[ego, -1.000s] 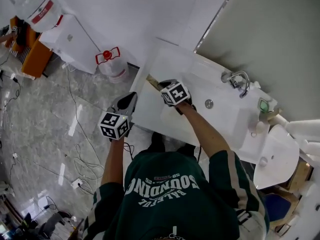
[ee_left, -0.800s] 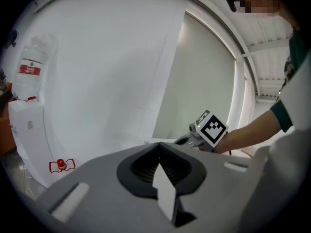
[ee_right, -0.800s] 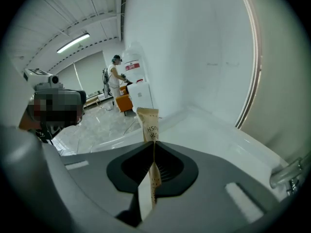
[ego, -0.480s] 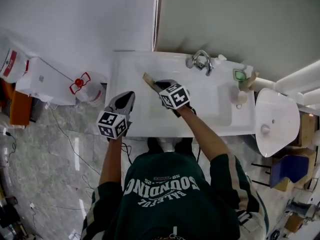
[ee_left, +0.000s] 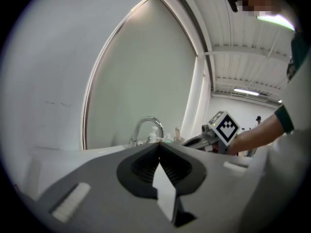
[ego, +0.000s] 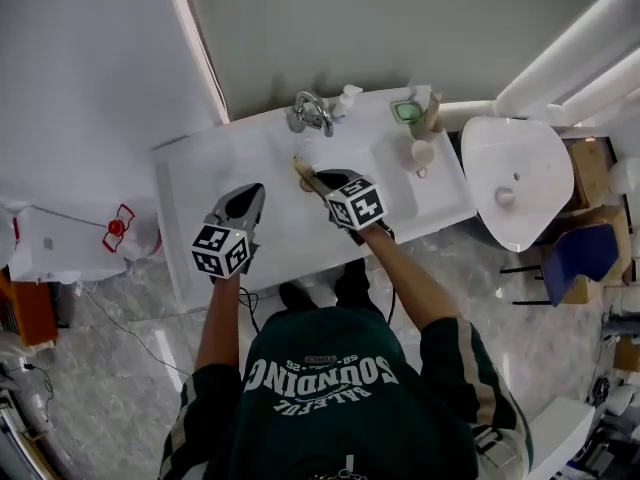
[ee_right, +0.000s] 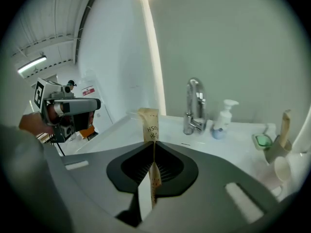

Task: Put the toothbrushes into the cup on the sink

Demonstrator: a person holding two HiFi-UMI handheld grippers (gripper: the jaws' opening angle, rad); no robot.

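Observation:
My right gripper is shut on a toothbrush in a brown paper wrapper; the wrapper sticks out past the jaws over the white sink. The white cup stands at the sink's right end, apart from the gripper. Beside it a second brown wrapped toothbrush leans upright. My left gripper hovers at the sink's left part, jaws shut with nothing between them.
A chrome faucet, a soap pump bottle and a green soap dish line the back edge. A white oval fixture stands right of the sink. A wall rises behind.
The head view has swung, bringing the sink to the centre. Both grippers have moved across over the sink top, toward the faucet. The wrapped toothbrush stays in the right gripper.

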